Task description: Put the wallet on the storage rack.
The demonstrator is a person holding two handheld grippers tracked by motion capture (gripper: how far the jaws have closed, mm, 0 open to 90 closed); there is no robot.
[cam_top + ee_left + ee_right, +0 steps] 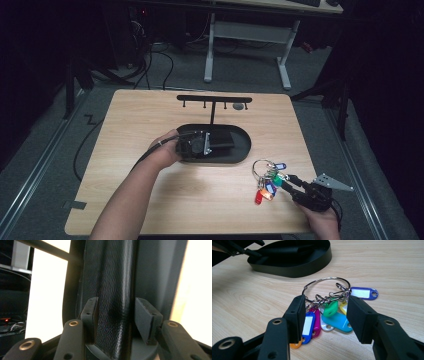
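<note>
Now the left claw [212, 143] gapes around a grainy leather wallet [112, 290] in the oval tray [245, 150] mid-surface; the right claw [324, 315] stands released over the keyring [325, 290] near the surface's right edge.

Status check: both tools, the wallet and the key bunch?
Left tool open astride black wallet in tray. Right tool open over key bunch on table. Nothing in the way.
</note>
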